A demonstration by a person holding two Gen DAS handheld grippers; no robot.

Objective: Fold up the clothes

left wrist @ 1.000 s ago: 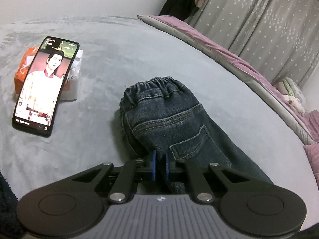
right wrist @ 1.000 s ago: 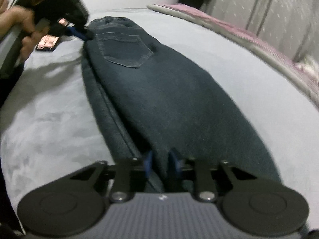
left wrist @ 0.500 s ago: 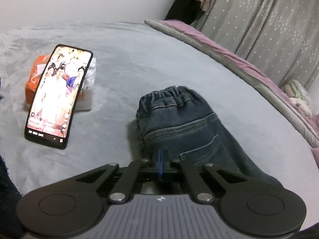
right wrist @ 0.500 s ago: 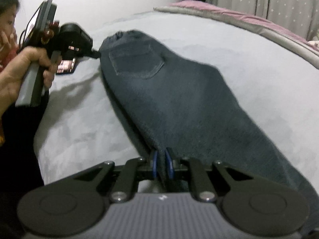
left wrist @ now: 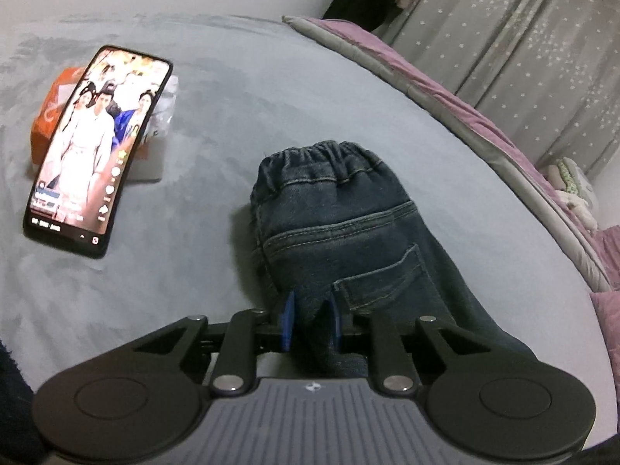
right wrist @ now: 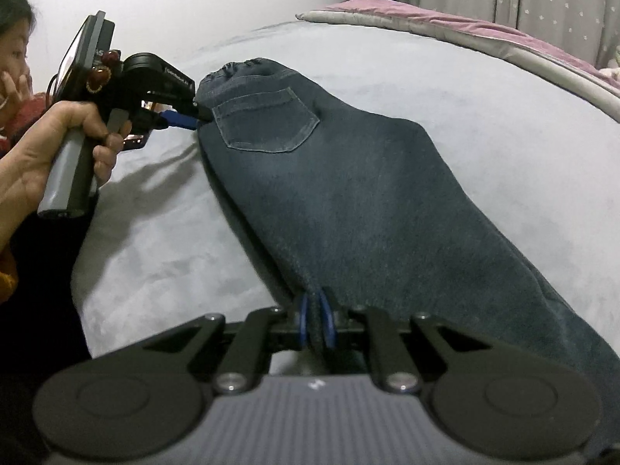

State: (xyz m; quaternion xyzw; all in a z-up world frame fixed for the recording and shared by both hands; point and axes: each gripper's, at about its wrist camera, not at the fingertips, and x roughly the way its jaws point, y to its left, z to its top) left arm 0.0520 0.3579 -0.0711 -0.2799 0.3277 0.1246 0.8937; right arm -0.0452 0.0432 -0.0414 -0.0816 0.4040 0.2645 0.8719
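Note:
Dark blue jeans [left wrist: 341, 224] lie folded lengthwise on the grey bed [left wrist: 271, 97], elastic waistband at the far end and back pocket facing up. My left gripper [left wrist: 310, 321] is shut on a thick fold of denim at the near edge, just below the pocket. In the right wrist view the jeans [right wrist: 348, 193] stretch from the waistband down to my right gripper [right wrist: 316, 323], which is shut on the leg's left edge. The left gripper [right wrist: 182, 120] shows there too, held in a person's hand [right wrist: 58, 143], its blue fingers touching the jeans beside the pocket.
A lit phone [left wrist: 97, 147] leans on an orange and white pack [left wrist: 50, 116] to the left of the jeans. A purple quilt [left wrist: 445, 89] runs along the bed's far right side, with a grey starred curtain [left wrist: 523, 38] behind it.
My left gripper's fingers were pressed together half a second ago; now they stand wider with a thicker fold of denim between them. The right gripper keeps its hold on the leg edge.

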